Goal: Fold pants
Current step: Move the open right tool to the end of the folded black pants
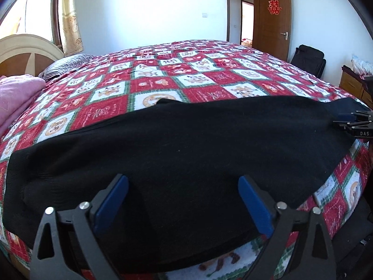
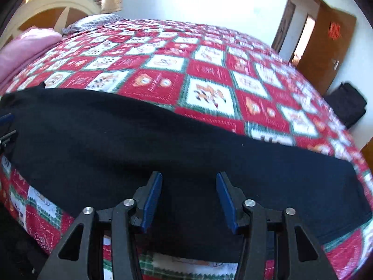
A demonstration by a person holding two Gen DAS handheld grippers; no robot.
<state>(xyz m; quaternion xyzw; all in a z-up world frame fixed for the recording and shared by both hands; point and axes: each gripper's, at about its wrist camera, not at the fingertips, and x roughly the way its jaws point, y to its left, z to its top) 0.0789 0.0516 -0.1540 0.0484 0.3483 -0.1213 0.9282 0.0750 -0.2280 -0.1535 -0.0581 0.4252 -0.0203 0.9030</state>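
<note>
Black pants [image 1: 181, 144] lie flat in a long band along the near edge of the bed, also seen in the right wrist view [image 2: 163, 144]. My left gripper [image 1: 183, 200] is open, its blue pads spread wide over the near edge of the pants toward their left part. My right gripper [image 2: 188, 196] is open over the near edge toward their right part, holding nothing. The right gripper also shows at the right rim of the left wrist view [image 1: 349, 121]. The left gripper shows at the left rim of the right wrist view [image 2: 5, 128].
The bed carries a red, white and green checked quilt [image 1: 186, 74]. A pink folded blanket [image 1: 18, 93] and a striped pillow [image 1: 65, 63] lie at the headboard end. A black bag [image 1: 307, 58] stands by the open brown door [image 1: 272, 21]. A wooden cabinet [image 1: 354, 86] stands at the right.
</note>
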